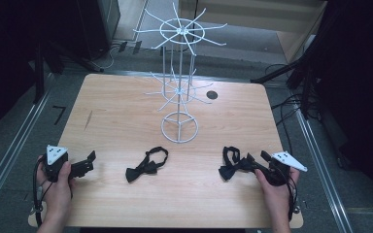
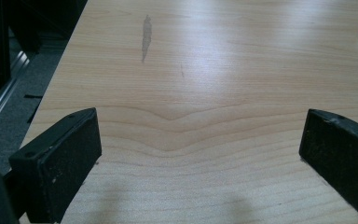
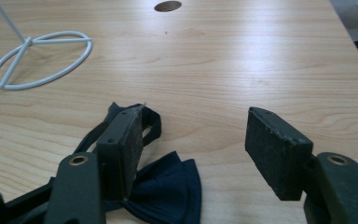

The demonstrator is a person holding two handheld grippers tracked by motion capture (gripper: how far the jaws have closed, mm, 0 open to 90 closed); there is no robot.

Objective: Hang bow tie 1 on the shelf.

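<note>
A dark bow tie (image 3: 168,189) is lying flat on the table (image 1: 126,111) near its right front corner, with the right gripper (image 3: 193,149) reaching over it, jaws standing open and pressing on nothing; one jaw is sitting over the tie's strap. A second bow tie (image 1: 145,165) is lying well apart at front centre. The left gripper (image 2: 198,154) is hovering wide open over bare wood at front left. A white wire rack (image 1: 179,77) is standing upright behind the ties, its hooks carrying nothing. No writing is legible.
</note>
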